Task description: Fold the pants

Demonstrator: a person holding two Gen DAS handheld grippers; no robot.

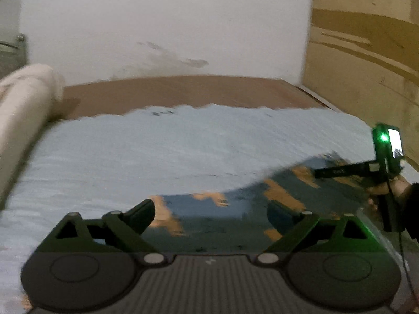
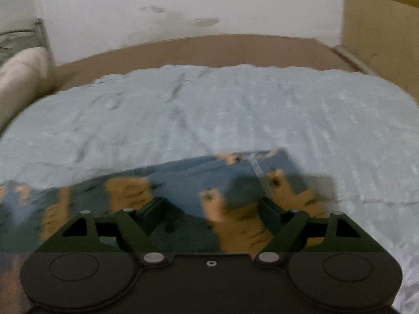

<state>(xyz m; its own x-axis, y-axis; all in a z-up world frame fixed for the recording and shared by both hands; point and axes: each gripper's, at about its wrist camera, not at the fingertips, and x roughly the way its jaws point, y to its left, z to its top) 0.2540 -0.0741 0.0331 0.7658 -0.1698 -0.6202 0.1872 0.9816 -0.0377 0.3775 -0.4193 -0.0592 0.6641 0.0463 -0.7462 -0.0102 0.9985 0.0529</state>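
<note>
The pants [image 1: 235, 217] are dark blue with orange patches and lie on a light blue blanket [image 1: 157, 151]. In the left wrist view my left gripper [image 1: 212, 214] is open, its fingers spread wide just above the pants. My right gripper [image 1: 340, 171] shows at the right of that view, over the pants' far end. In the right wrist view the right gripper [image 2: 212, 212] is open over the pants [image 2: 183, 191], where a folded lighter blue part [image 2: 235, 178] lies on top. Both views are blurred.
The blanket [image 2: 235, 110] covers a brown bed surface [image 1: 183, 91] against a white wall. A rolled beige bolster [image 1: 23, 99] lies along the left side. A wooden panel [image 1: 366, 52] stands on the right.
</note>
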